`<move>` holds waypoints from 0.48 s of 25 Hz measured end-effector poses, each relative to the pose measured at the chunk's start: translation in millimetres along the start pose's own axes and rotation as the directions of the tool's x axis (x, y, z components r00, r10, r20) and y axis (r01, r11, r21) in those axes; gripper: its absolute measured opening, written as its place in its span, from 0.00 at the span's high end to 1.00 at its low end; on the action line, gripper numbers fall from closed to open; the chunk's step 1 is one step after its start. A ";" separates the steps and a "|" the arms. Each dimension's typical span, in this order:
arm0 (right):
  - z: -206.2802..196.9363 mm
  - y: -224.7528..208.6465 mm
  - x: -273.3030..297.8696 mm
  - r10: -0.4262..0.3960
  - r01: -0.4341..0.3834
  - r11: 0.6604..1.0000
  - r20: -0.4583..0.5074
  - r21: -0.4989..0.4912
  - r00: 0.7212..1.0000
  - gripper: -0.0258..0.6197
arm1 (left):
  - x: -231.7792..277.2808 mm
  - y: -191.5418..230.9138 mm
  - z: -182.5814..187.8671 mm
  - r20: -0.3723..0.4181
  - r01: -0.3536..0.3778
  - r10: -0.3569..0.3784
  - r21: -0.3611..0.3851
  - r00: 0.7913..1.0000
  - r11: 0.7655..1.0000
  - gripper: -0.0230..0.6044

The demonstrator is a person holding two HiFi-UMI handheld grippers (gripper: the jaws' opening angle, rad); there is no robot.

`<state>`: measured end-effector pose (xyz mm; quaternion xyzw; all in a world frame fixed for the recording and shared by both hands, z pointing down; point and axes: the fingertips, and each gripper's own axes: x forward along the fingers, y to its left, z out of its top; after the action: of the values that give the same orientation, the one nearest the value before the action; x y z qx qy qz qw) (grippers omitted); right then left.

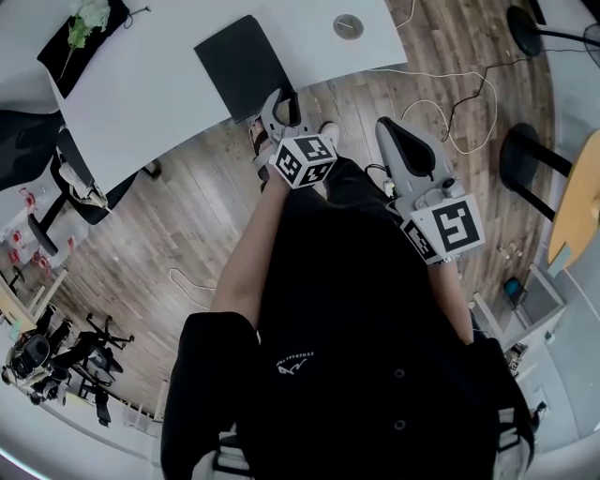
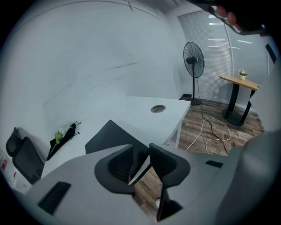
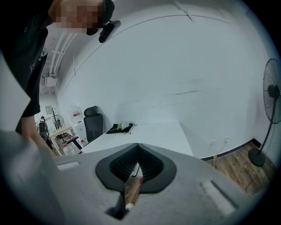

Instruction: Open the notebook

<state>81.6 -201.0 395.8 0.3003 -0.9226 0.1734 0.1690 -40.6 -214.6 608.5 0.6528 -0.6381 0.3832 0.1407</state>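
**A:** What sits nearest?

**B:** The person's black top (image 1: 356,328) fills the lower half of the head view and hides whatever is under it. Both arms reach forward from it.

**A:** And the claws?

**B:** The right claw (image 1: 388,129) (image 3: 138,147) is clenched. In the right gripper view its ribbed pads meet at the tips, and only a sliver of wooden floor (image 1: 187,216) shows lower down. It hangs over the boards, short of the worktop (image 1: 178,84). The left claw (image 1: 281,105) (image 2: 141,150) is released, with its jaws a narrow gap apart. The worktop's edge and the floorboards show through that gap.

**A:** Where's the notebook?

**B:** The notebook (image 1: 246,64) (image 2: 105,136) lies flat and closed, black cover up, at the worktop's near edge. The left claw is right at its near corner. That corner is hidden behind the jaws in the left gripper view, so I cannot tell whether they touch. In the right gripper view the claw's own body covers the near part of the worktop.

**A:** Farther out?

**B:** A round grommet (image 1: 348,26) is set into the worktop beyond the notebook. A black pouch (image 1: 82,30) with a pale sprig lies at the far left end, cut off by the edge of the head view. A pale cable (image 1: 464,98) loops over the floor. Beyond it are a standing fan (image 2: 193,59) and a wooden table (image 2: 239,80). Something sits on that table, too small to identify.
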 end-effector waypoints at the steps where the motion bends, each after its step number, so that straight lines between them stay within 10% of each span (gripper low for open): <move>1: 0.3 -0.2 -0.1 0.006 -0.006 1.000 0.002 -0.003 1.000 0.95 | -2.9 1.9 1.3 0.009 -0.017 0.017 0.002 1.000 1.000 0.78; 12: 4.1 -2.8 -12.5 0.083 -0.082 0.996 0.030 -0.035 0.996 0.95 | -43.7 22.1 14.5 0.061 -0.201 0.205 -0.070 0.977 0.977 0.78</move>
<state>92.0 -198.7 387.6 0.2617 -0.9395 0.1601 0.1523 -52.1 -195.9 562.4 0.5919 -0.7178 0.3527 0.0997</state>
